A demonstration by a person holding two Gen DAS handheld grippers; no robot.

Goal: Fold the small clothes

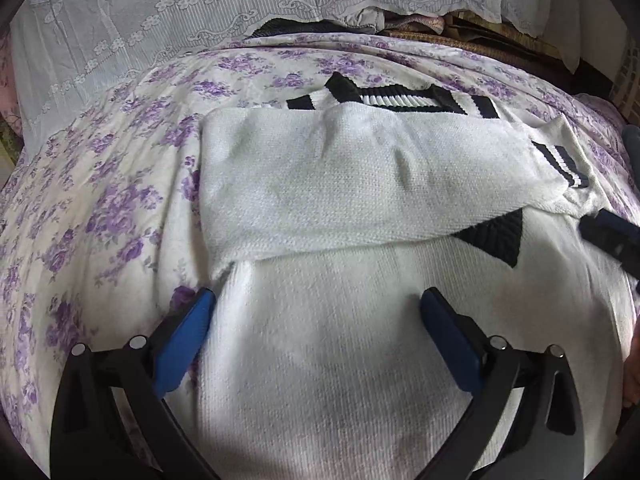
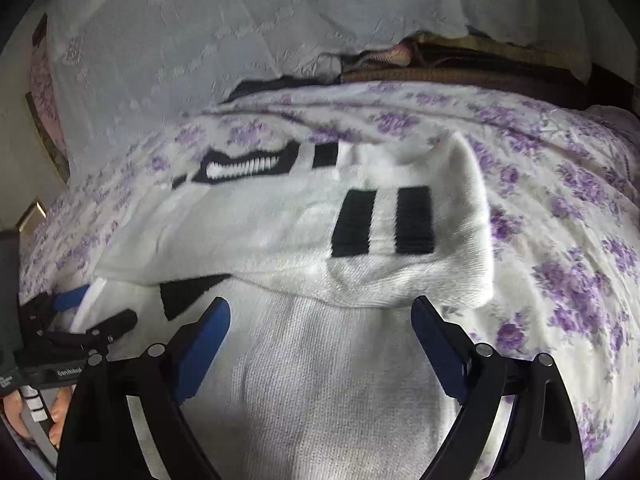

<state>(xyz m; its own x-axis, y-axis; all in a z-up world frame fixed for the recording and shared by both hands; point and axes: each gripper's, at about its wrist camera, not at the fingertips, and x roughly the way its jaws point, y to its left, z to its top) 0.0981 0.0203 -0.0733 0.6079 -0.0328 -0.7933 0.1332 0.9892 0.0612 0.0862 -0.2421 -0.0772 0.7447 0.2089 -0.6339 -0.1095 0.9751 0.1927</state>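
White knit sweater (image 1: 340,184) with black stripes, spread flat on flowered bed sheet (image 1: 100,200), both sleeves already folded across the chest. Soft, thick, limp knit, light, likely grippy but stretchy and bunching if pulled; best taken at bottom hem corners, pinching both layers. Left gripper (image 1: 318,312) and right gripper (image 2: 320,320) both hovering over lower body, jaws spread wide, gripping nothing.

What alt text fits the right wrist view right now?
A white knit sweater with black stripes lies sleeve-folded on a purple floral bedsheet. The right gripper hovers over it, jaws open and empty; the left gripper shows at left.
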